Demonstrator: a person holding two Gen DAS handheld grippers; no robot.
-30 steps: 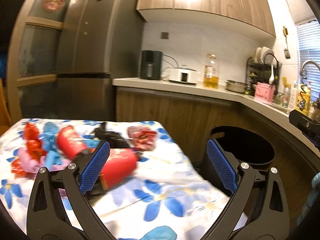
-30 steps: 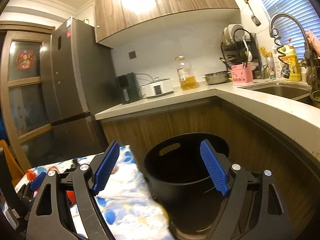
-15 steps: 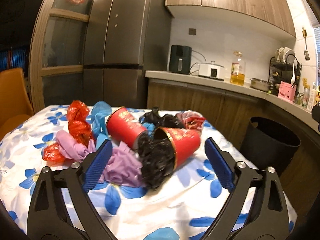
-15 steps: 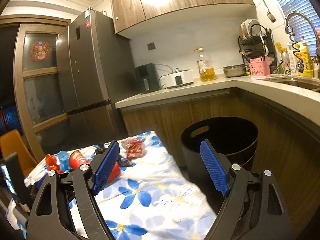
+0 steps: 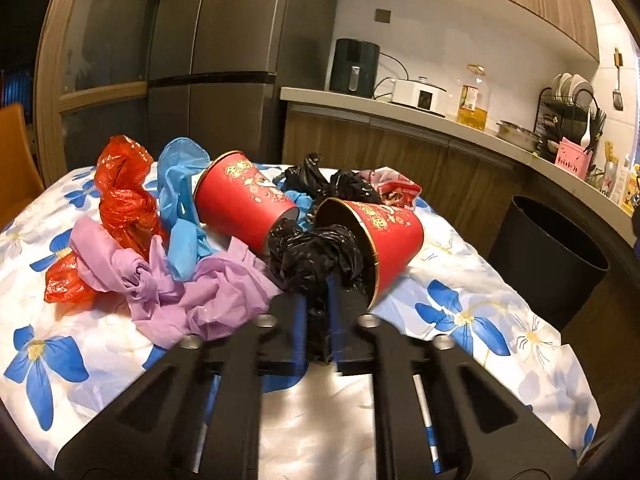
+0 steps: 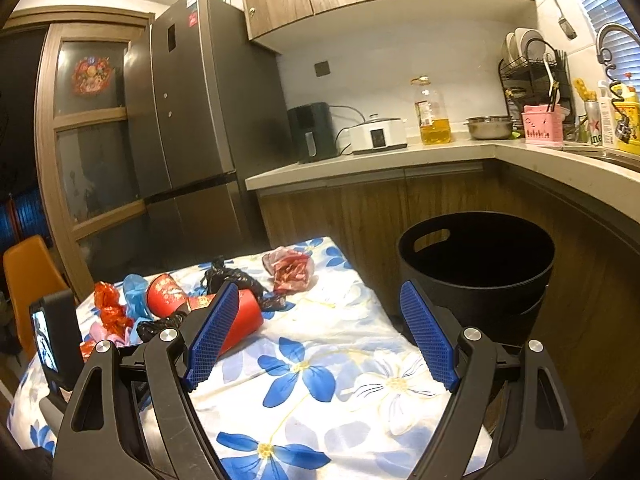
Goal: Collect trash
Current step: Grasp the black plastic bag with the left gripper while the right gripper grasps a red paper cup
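Left gripper pinches the crumpled black plastic bag beside the red paper cup; right gripper gapes wide above the flowered desk

A tall grey fridge stands far ahead and to the left of the right gripper. Beyond that gripper, on the kitchen desk, sit a dark air fryer, a white cooker and an oil bottle side by side. Further right are a steel bowl, a pink caddy and a dish rack. An orange chair stands at far left.
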